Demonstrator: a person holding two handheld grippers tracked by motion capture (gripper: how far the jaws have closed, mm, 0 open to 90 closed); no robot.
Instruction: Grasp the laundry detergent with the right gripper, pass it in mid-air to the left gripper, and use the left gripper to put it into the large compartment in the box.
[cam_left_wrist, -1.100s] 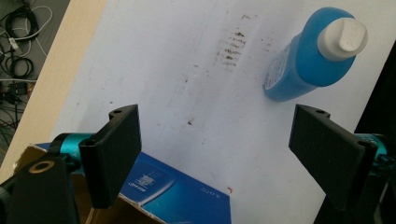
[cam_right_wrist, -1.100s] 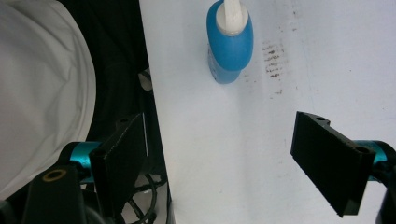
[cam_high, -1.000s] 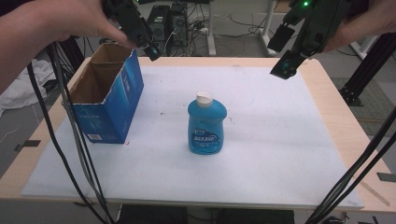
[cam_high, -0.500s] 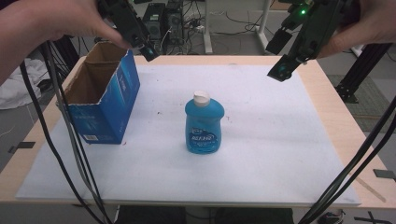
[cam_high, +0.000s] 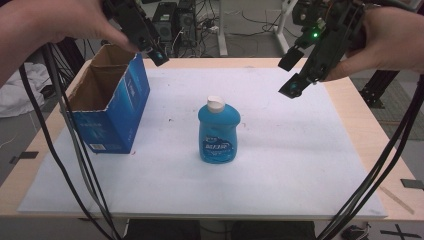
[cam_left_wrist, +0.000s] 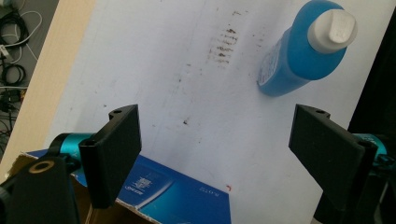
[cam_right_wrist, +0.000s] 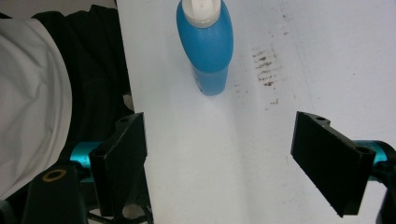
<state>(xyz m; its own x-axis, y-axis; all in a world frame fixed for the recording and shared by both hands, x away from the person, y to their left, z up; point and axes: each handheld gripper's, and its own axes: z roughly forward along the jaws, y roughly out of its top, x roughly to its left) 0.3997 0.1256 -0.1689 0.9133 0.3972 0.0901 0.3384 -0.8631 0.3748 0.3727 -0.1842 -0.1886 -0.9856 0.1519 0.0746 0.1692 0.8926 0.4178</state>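
A blue bottle (cam_high: 218, 131) with a white cap is standing upright near the middle of the white sheet (cam_high: 280, 165) covering the table (cam_high: 367, 130), with open sheet lying all around it. The sheet is stopping short of the table's wooden edges on the left and right sides. The bottle's front label is carrying white lettering too blurred to read. An open blue cardboard box (cam_high: 112, 107) is sitting well to the bottle's left, near the sheet's left edge; its white print is also unreadable. The left tool (cam_high: 150, 44) is hovering above the box's far corner, jaws spread and pinching nothing. The right tool (cam_high: 291, 71) is hanging over the far right of the sheet, well apart from the bottle, jaws spread wide and empty. Black cables (cam_high: 65, 145) are trailing across both sides of the table.
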